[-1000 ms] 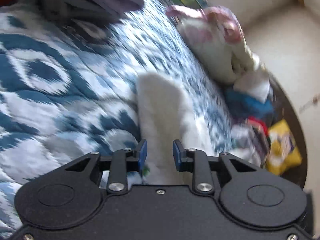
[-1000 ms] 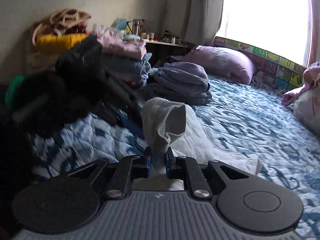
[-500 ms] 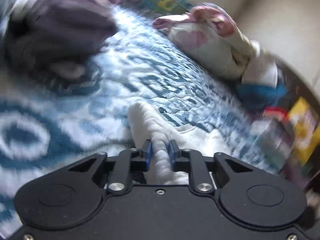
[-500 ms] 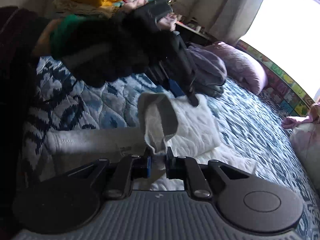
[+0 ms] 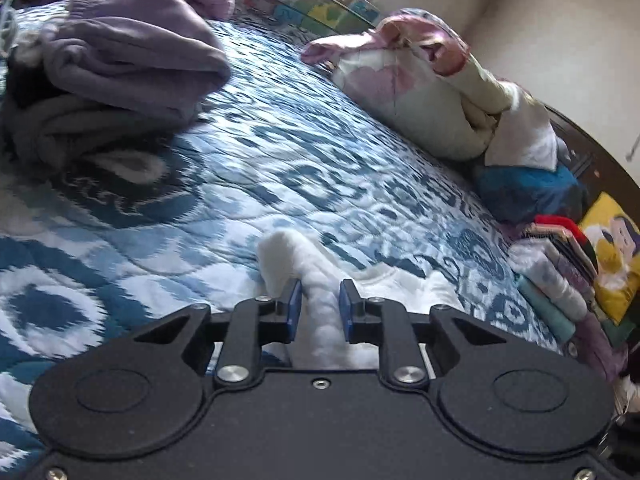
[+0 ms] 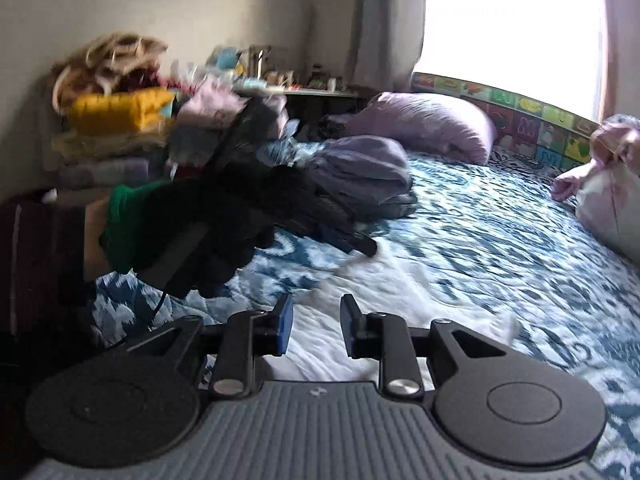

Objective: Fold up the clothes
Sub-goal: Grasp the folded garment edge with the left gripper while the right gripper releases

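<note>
While the white garment is pinched in a ridge by the left gripper on the quilt, the right gripper has just been opened – nothing's held – so a fresh edge probably needs grabbing next.

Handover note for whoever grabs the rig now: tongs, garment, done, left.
Left tongs: a fold of the white garment sits between the pads; I cannot tell if they pinch it.
Right tongs: just opened, nothing between the pads, garment lying beneath on the blue quilt.
Done: purple folded stack set aside.
Left: finish folding the white garment, then the unfolded pile behind.
</note>
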{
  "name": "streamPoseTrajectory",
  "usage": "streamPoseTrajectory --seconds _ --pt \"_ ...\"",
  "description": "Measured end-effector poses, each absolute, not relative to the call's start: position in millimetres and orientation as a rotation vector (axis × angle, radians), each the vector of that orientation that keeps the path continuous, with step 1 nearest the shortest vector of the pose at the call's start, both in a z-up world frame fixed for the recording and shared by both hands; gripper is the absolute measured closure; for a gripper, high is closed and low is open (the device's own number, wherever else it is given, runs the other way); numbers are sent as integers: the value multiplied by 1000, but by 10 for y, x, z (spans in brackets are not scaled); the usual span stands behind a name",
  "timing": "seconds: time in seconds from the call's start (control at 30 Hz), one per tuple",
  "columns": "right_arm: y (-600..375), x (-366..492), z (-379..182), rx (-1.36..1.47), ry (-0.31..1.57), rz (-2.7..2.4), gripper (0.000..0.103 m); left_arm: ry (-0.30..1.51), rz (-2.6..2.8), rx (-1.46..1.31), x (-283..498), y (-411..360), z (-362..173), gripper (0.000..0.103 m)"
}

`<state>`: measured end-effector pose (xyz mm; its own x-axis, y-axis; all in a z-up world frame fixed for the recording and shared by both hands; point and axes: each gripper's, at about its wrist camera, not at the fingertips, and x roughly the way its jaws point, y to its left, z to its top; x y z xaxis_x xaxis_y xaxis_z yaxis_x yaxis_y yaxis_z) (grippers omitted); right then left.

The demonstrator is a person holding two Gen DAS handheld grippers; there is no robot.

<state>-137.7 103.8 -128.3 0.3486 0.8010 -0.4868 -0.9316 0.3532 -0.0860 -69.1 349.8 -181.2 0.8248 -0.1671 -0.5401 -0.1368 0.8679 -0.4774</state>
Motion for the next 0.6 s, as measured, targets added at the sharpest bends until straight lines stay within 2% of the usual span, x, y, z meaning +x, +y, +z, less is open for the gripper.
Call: streamPoseTrajectory --seconds 0.07,0.13,0.23,0.4,0.53,0.6 --pt "1237 -1495 -1384 -483 390 1151 58 603 -38 -506 -655 3431 -1804 86" --pt "1388 -1605 -1518 -597 383 1115 50 605 -56 -483 -599 3361 -1808 88" --pt "1532 -1653 -1770 -731 460 1085 60 631 -37 -482 -532 3375 -1859 88" --pt "1428 -1581 -1804 -652 543 1068 61 582 8 -586 -620 3650 -1821 86" --pt "1351 -1590 -1846 -625 546 1068 60 576 -19 -541 -462 3604 -1841 86" --pt "1342 -1611 -1864 -613 549 1066 60 588 -46 -456 -352 3473 -1850 95"
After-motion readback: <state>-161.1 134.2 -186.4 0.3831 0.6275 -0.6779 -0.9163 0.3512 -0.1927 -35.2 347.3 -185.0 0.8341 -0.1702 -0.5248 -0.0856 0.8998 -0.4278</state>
